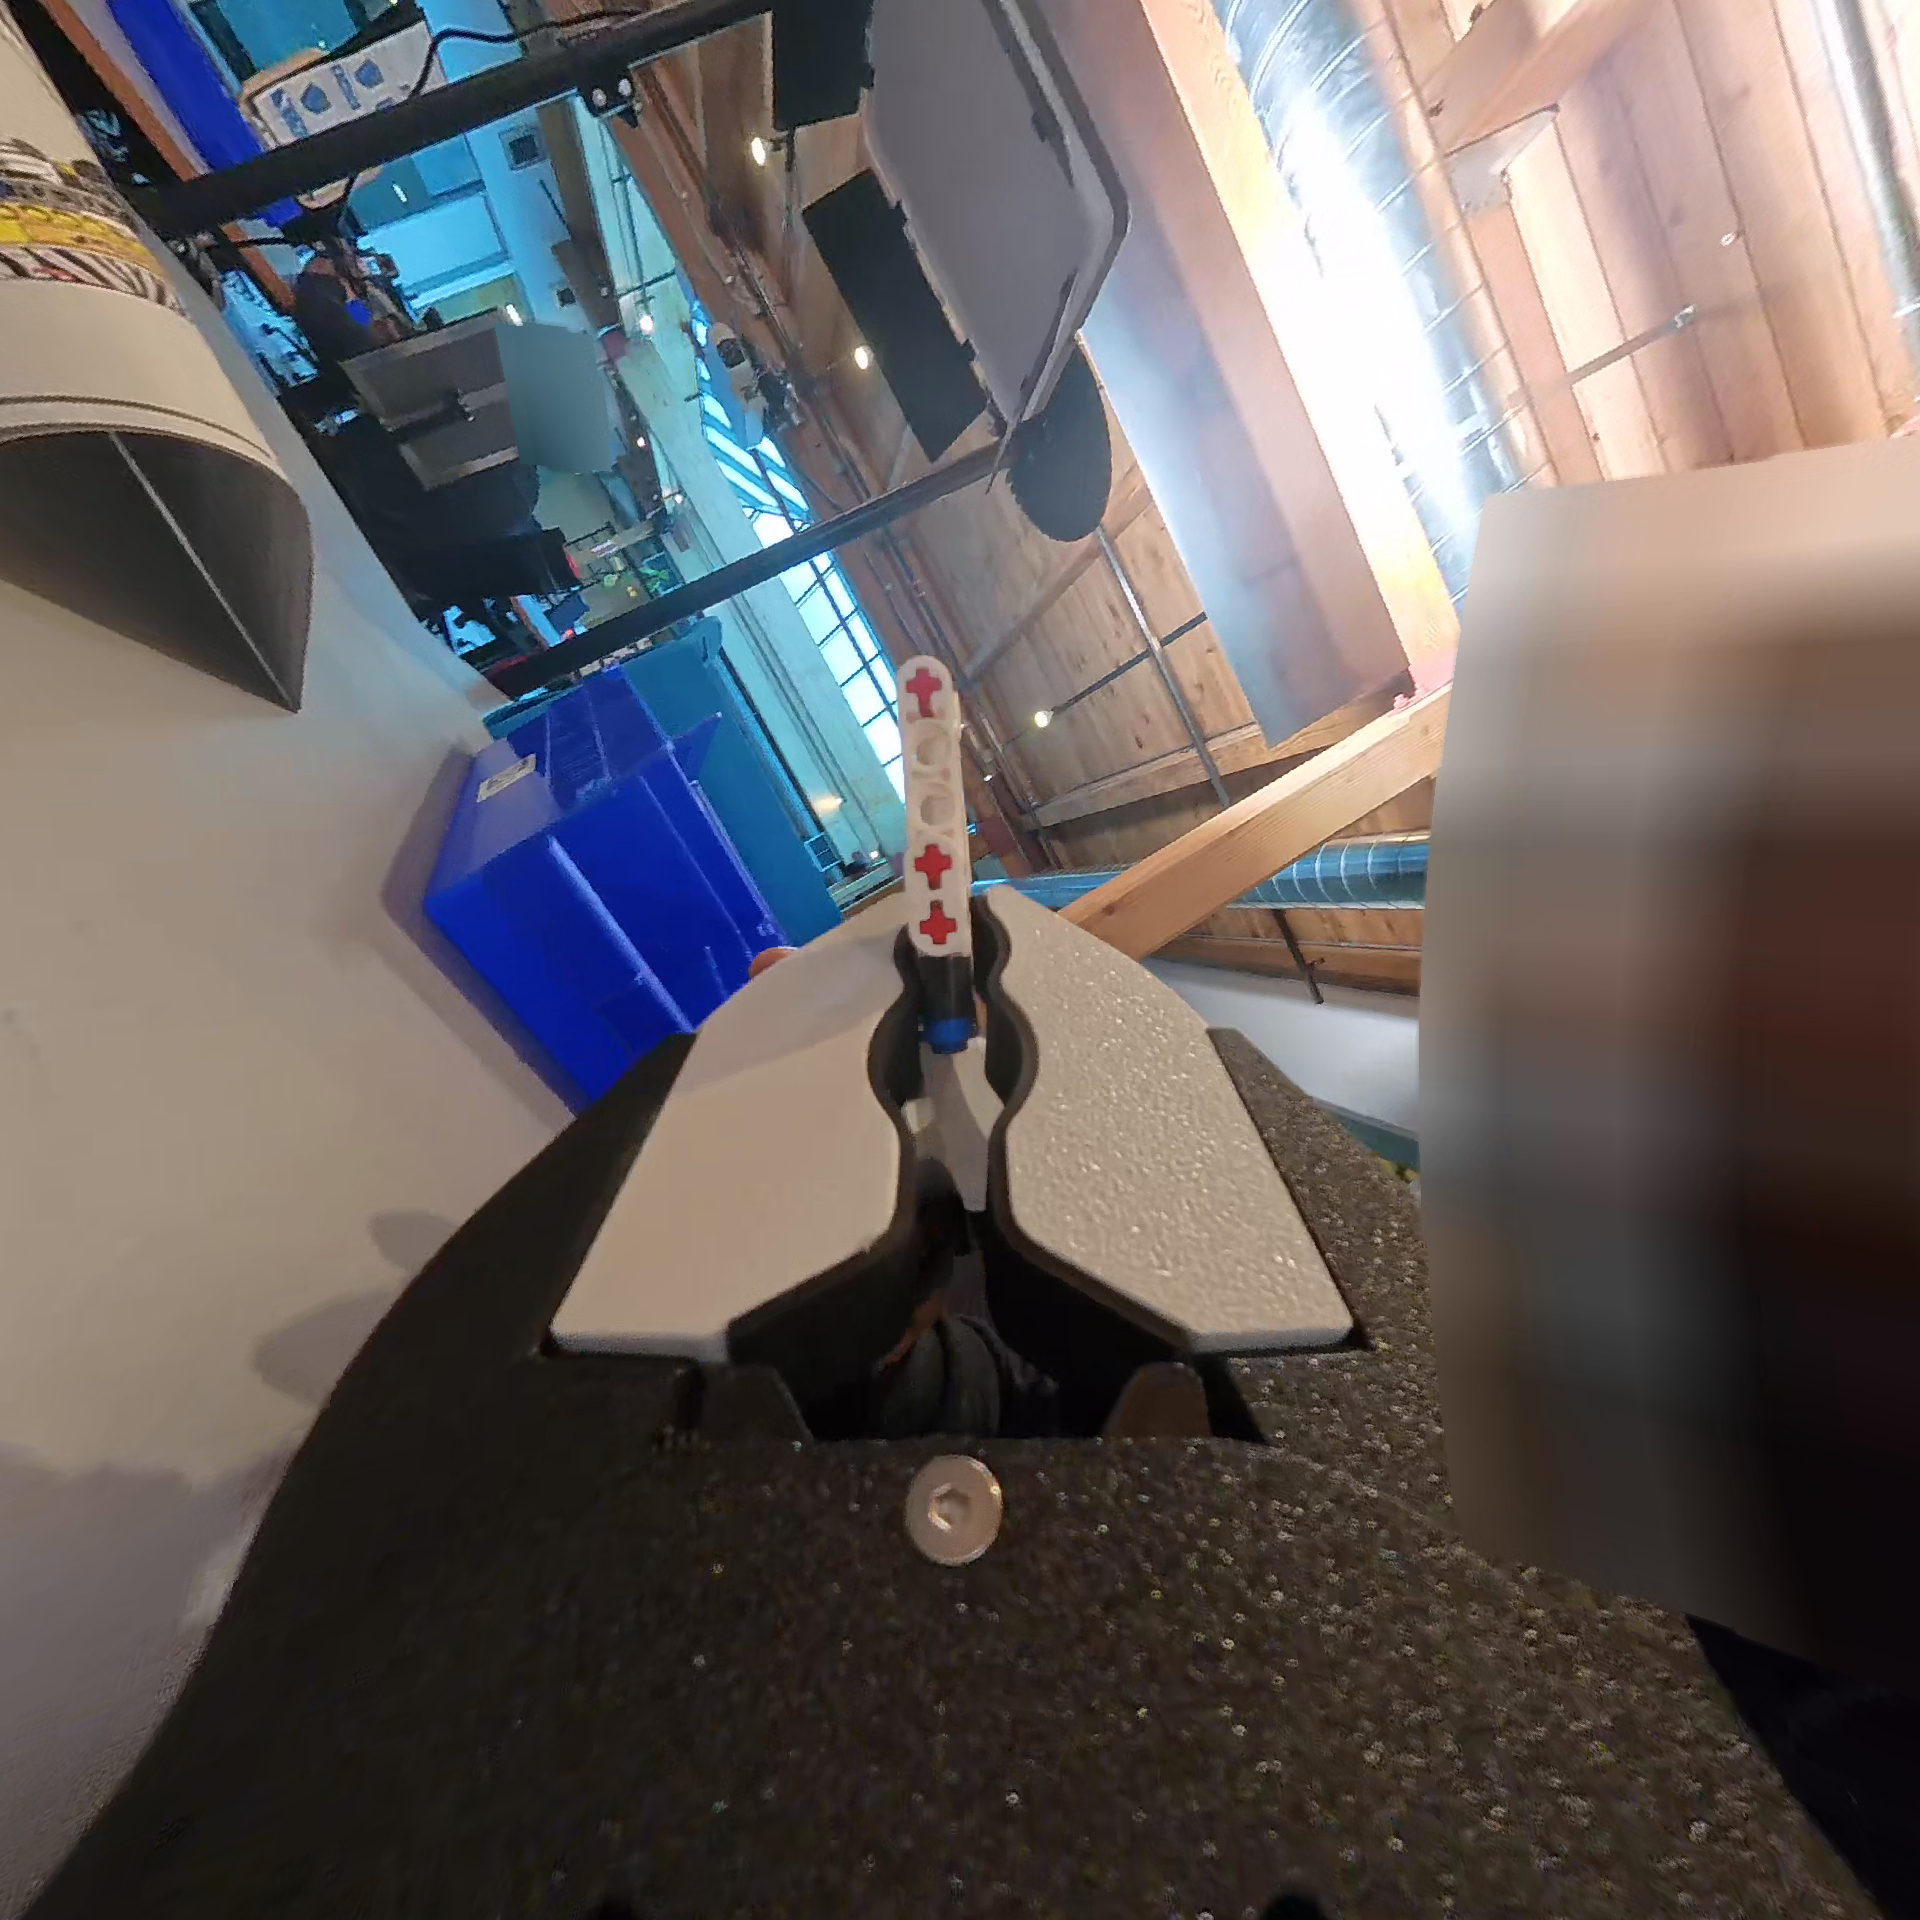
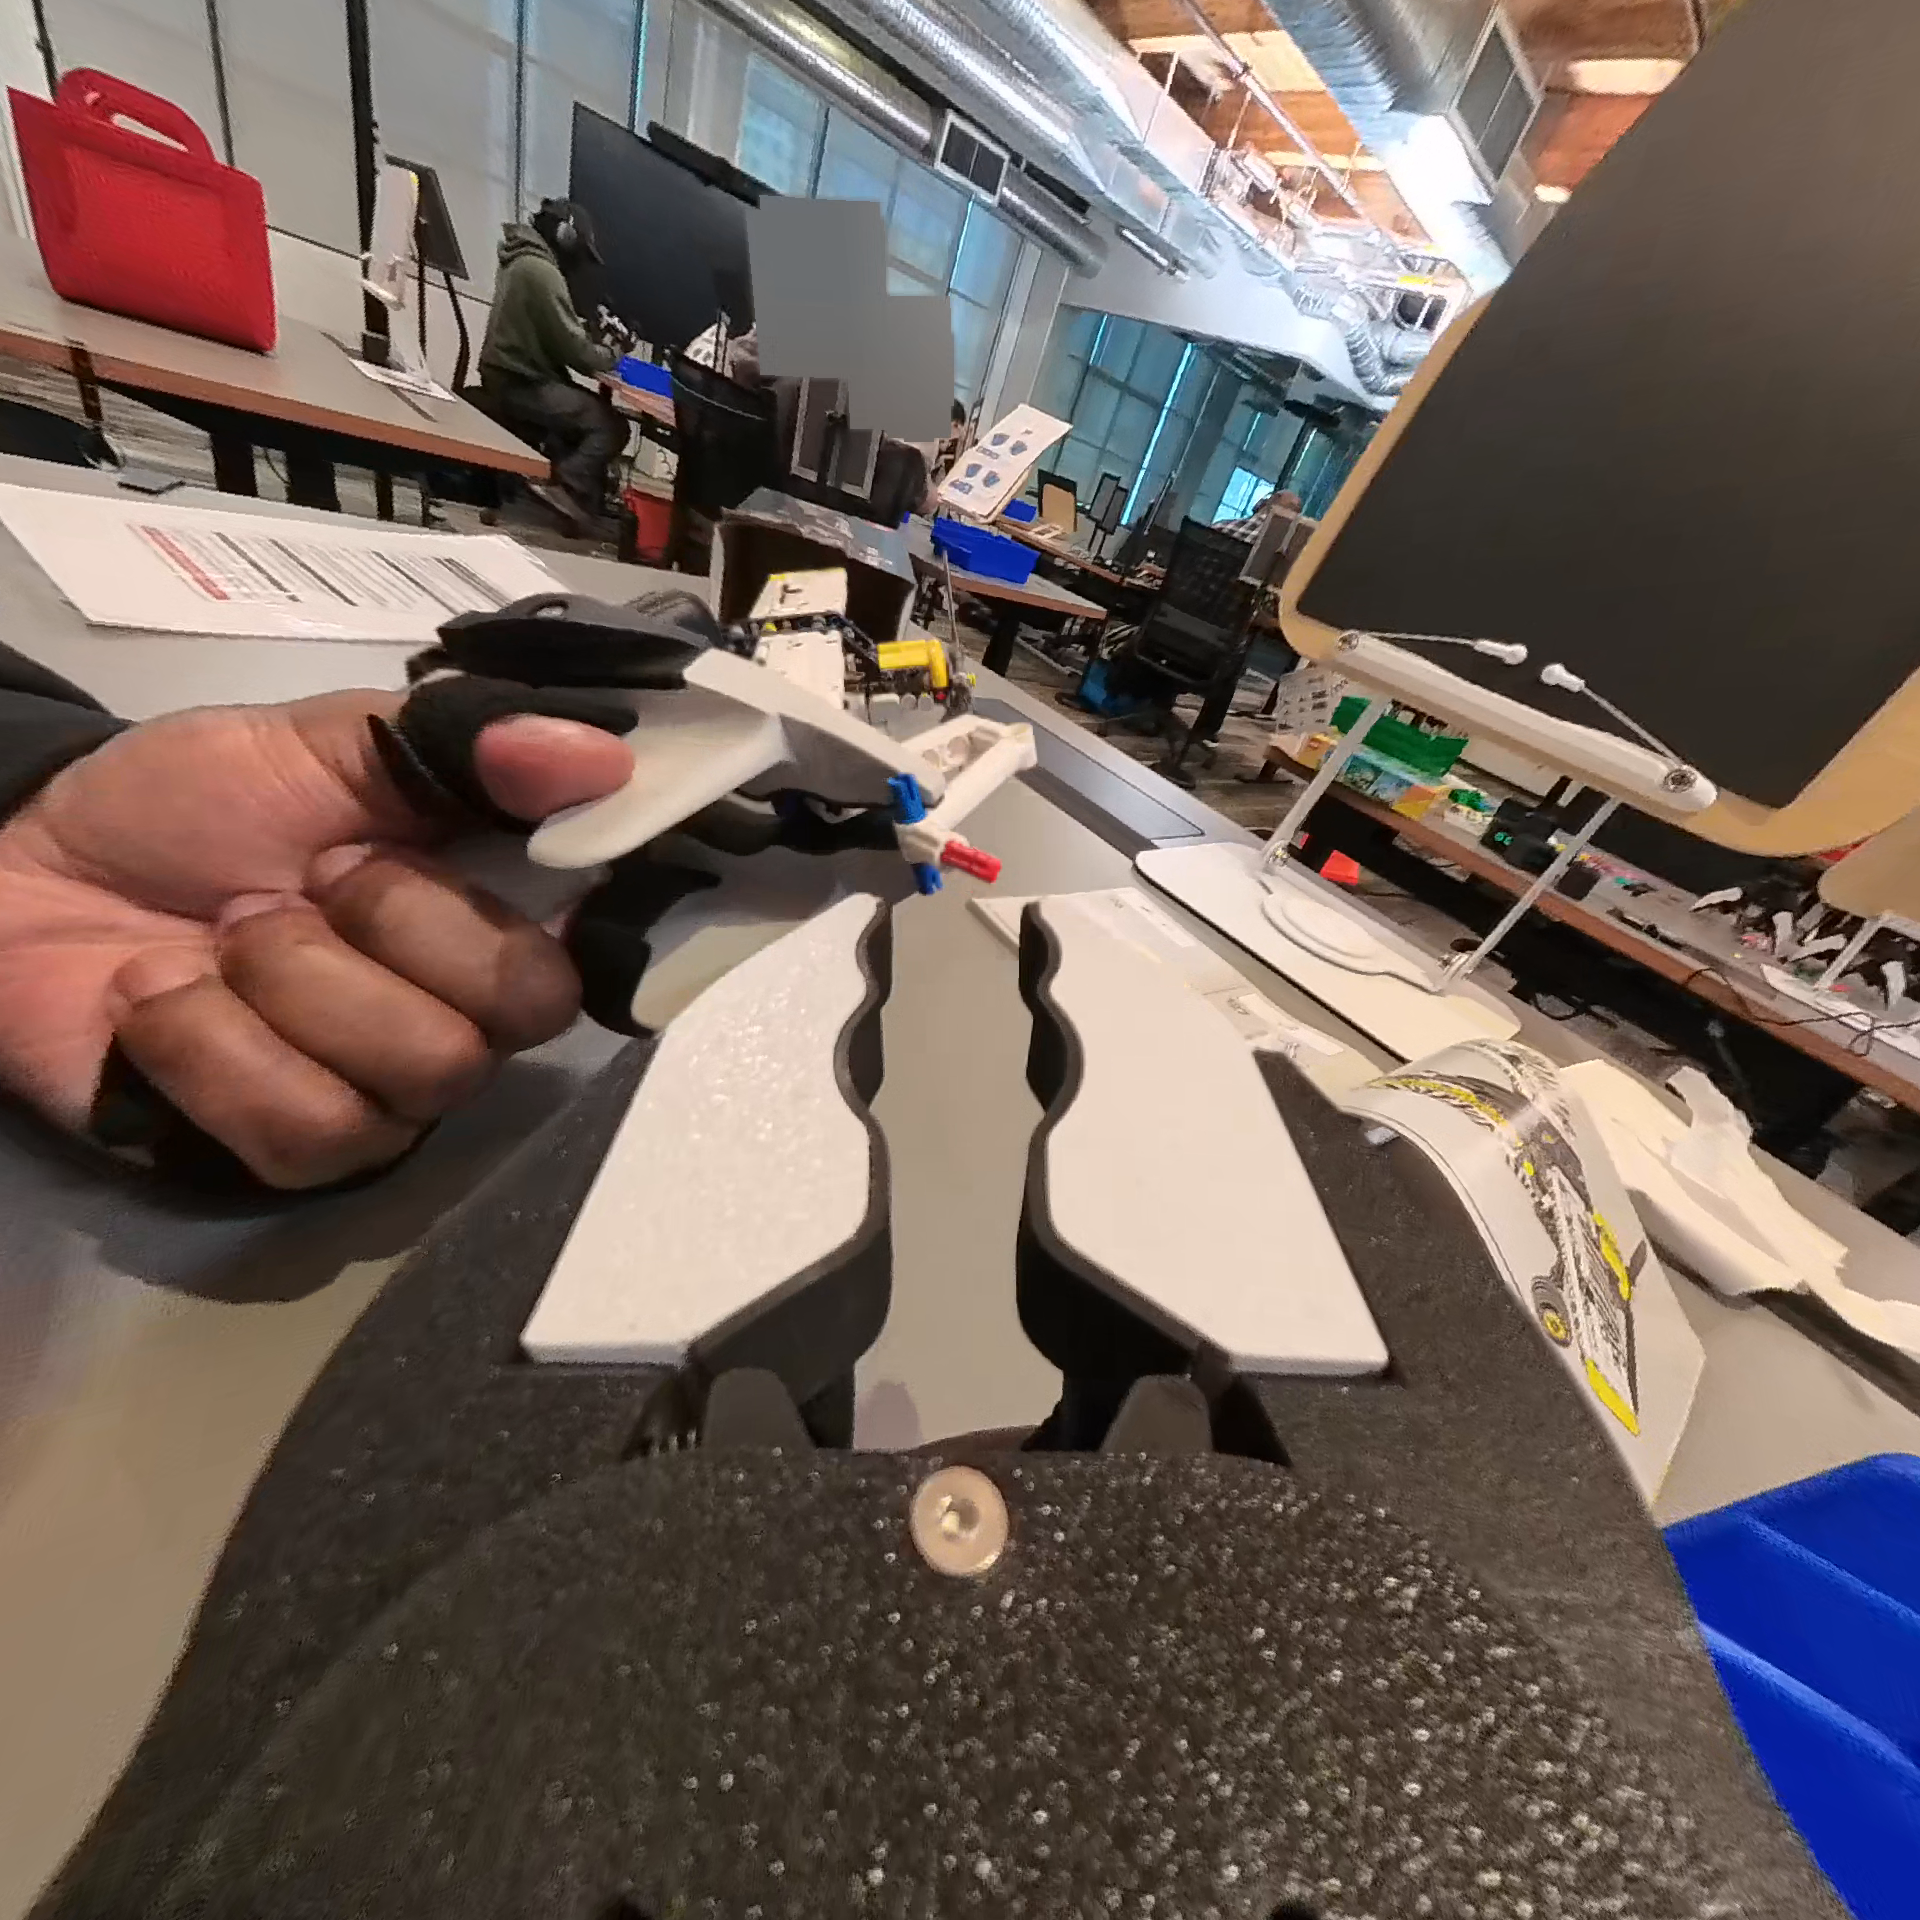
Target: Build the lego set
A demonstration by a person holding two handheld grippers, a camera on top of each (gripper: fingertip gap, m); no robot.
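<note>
Left tongs (image 1: 940, 977) clamped on white beam (image 1: 932, 810), right tongs (image 2: 956, 935) apart just below it

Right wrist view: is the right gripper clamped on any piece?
No: the right gripper stands open with only bare grey table between its fingers; the white beam sits in the left gripper.

The right gripper (image 2: 956, 935) hovers over the grey bench (image 2: 956, 1143), jaws apart and bare. Just ahead, the hand-held left gripper (image 2: 894, 795) clamps a white holed plastic beam with blue and red pins (image 2: 961, 800).
</note>
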